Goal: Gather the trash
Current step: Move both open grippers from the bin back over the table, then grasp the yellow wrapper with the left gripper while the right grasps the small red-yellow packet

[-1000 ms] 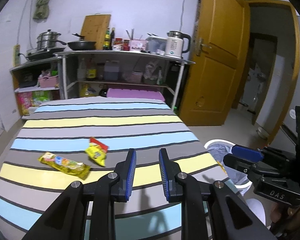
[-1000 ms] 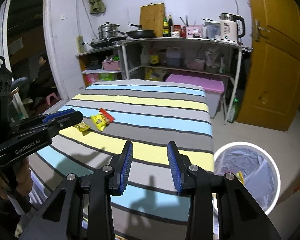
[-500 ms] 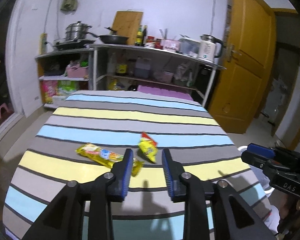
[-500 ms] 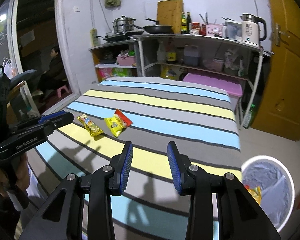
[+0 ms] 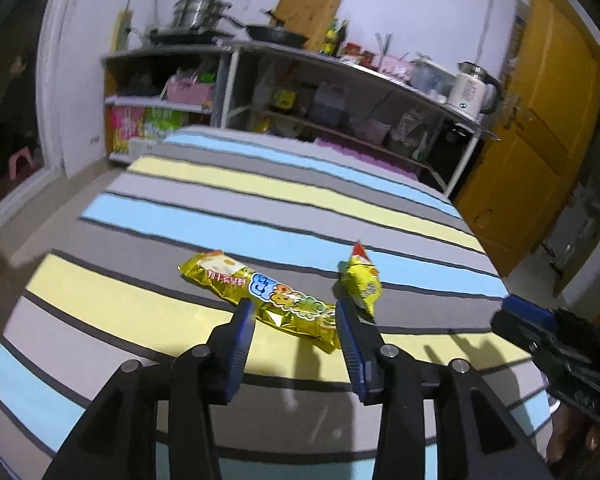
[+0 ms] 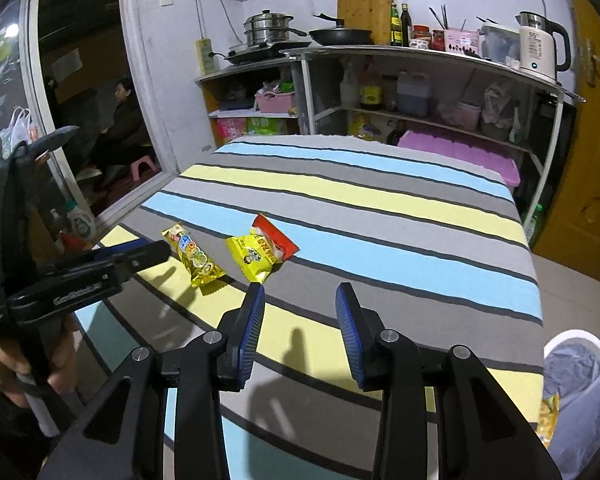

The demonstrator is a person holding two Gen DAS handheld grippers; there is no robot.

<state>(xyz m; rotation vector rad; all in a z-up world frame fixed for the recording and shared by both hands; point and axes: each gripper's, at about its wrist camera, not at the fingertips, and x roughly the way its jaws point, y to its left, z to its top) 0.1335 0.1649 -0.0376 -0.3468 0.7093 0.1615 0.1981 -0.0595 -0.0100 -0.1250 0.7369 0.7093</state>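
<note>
A long gold snack wrapper [image 5: 264,294] lies on the striped table; it also shows in the right wrist view [image 6: 192,255]. A smaller yellow and red packet [image 5: 361,280] lies just right of it, also in the right wrist view [image 6: 262,251]. My left gripper [image 5: 296,312] is open and empty, its fingers framing the near end of the gold wrapper, just above it. My right gripper [image 6: 300,300] is open and empty over the table, right of and nearer than both wrappers. The left gripper appears at left in the right wrist view [image 6: 140,254].
A white bin [image 6: 580,396] lined with a grey bag stands on the floor at the table's right end, with a yellow wrapper inside. Metal shelves [image 6: 420,80] with cookware and a kettle stand behind the table. An orange door [image 5: 540,140] is at right.
My left gripper has swung left and moved down toward the gold wrapper, which now sits between its fingers. My right gripper turned left, away from the bin, toward the wrappers.
</note>
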